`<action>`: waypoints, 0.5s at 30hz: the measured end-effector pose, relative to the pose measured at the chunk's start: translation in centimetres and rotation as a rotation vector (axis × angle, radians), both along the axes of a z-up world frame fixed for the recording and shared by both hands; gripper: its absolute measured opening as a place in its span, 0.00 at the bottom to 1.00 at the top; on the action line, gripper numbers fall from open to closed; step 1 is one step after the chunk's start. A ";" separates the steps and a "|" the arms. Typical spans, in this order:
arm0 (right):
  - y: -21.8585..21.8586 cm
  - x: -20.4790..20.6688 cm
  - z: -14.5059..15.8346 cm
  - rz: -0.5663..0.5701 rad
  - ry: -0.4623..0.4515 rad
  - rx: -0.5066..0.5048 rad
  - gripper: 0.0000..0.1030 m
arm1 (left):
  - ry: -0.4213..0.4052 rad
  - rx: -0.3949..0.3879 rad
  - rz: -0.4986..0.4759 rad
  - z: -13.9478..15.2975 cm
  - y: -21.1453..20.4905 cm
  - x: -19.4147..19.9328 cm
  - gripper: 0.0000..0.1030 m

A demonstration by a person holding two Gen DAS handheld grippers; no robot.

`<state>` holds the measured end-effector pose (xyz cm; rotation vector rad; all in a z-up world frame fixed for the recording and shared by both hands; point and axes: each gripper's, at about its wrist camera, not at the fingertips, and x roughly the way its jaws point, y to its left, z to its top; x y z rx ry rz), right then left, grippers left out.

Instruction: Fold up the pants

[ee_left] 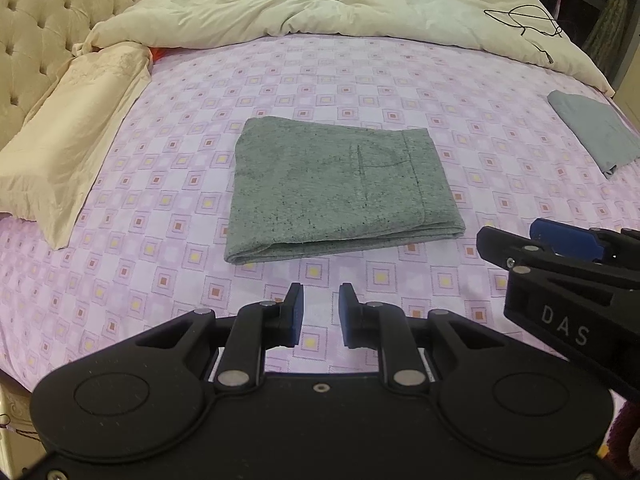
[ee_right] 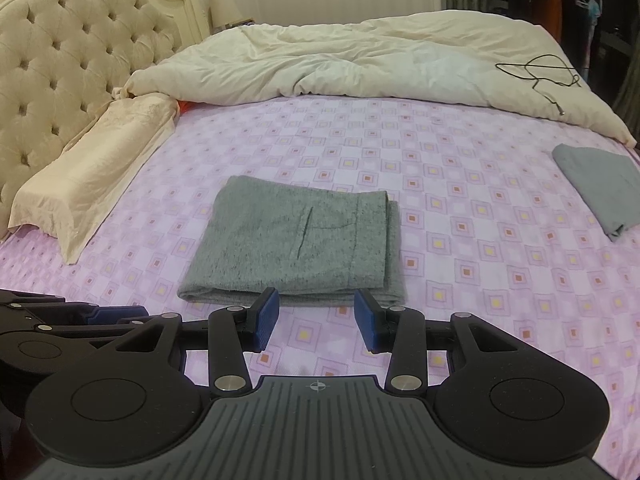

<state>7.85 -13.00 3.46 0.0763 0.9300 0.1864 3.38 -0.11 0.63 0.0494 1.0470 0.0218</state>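
Note:
Grey-green pants (ee_left: 340, 188) lie folded into a flat rectangle in the middle of the pink checked bed sheet (ee_left: 160, 240), a back pocket seam showing on top. My left gripper (ee_left: 321, 312) hovers over bare sheet just short of the fold's near edge, open, with nothing between its blue pads. In the right wrist view the same pants (ee_right: 296, 244) lie straight ahead. My right gripper (ee_right: 317, 318) hangs at their near edge, open and empty. The right gripper (ee_left: 560, 248) also shows at the right of the left wrist view.
A cream duvet (ee_right: 360, 60) is bunched across the far side, with a black wire hanger (ee_right: 540, 72) on it. A cream pillow (ee_right: 92, 168) lies at the left by the tufted headboard (ee_right: 60, 60). Another folded grey garment (ee_right: 600, 184) sits at the right edge.

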 end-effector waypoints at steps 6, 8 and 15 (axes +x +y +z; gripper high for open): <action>-0.7 -0.7 0.2 0.006 -0.007 0.005 0.39 | -0.001 -0.003 0.005 0.2 -0.7 -0.5 0.26; -0.9 -0.9 0.2 0.010 -0.010 0.007 0.39 | -0.001 -0.005 0.007 0.2 -0.9 -0.7 0.26; -1.6 -1.3 0.5 0.024 -0.019 0.019 0.39 | -0.002 -0.007 0.018 0.3 -1.6 -1.3 0.26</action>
